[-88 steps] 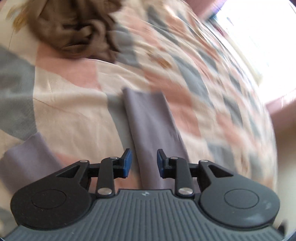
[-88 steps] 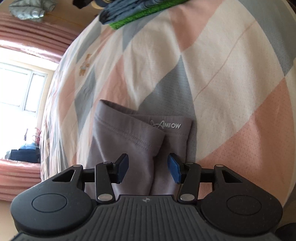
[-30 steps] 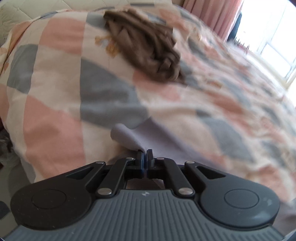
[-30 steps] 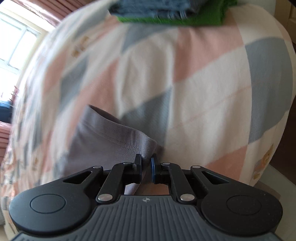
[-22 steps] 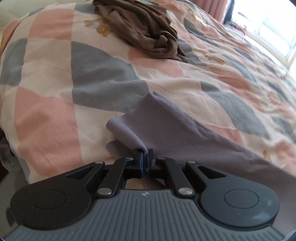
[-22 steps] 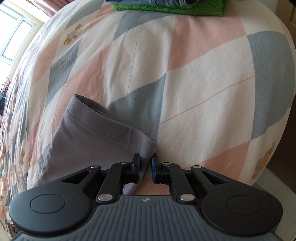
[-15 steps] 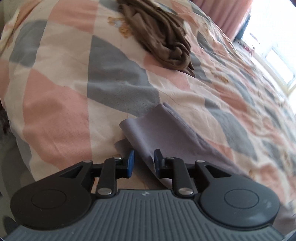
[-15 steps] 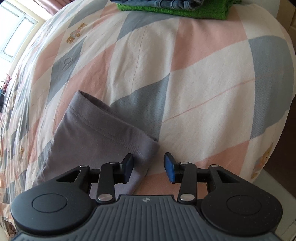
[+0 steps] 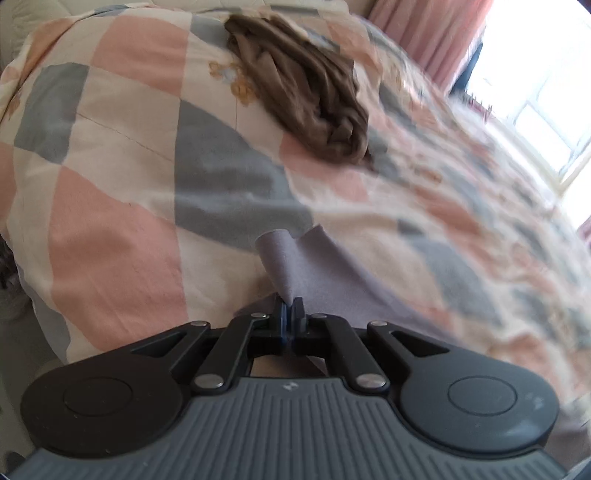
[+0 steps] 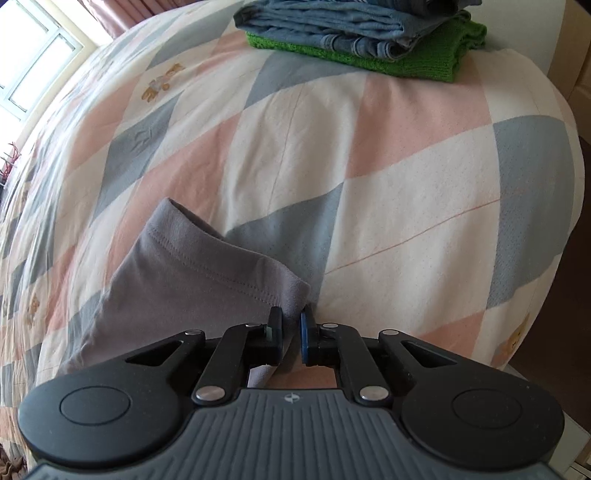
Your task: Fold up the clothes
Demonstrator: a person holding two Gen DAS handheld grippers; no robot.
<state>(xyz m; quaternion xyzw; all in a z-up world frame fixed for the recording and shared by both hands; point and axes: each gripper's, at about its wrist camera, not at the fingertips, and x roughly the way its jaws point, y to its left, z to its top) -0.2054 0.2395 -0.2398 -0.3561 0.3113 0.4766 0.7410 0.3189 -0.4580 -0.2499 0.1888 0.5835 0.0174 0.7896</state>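
Note:
A mauve-grey garment (image 9: 314,266) lies stretched along the near edge of a checked bedspread (image 9: 122,206). My left gripper (image 9: 290,314) is shut on one end of it, and a fold of cloth rises from between the pads. In the right wrist view the garment's hemmed end (image 10: 199,269) lies on the bedspread (image 10: 388,192), and my right gripper (image 10: 291,328) is shut on its corner, the pads nearly together with cloth between them.
A crumpled brown garment (image 9: 306,96) lies further up the bed. A folded stack of blue denim (image 10: 332,22) on a green knit (image 10: 406,59) sits at the far end. Windows and pink curtains (image 9: 424,40) stand beyond. The bed edge drops off at my left (image 9: 22,295).
Half a second ago both grippers were open over the garment's ends. Both have closed on the cloth again, and the left end now stands pulled up into a fold.

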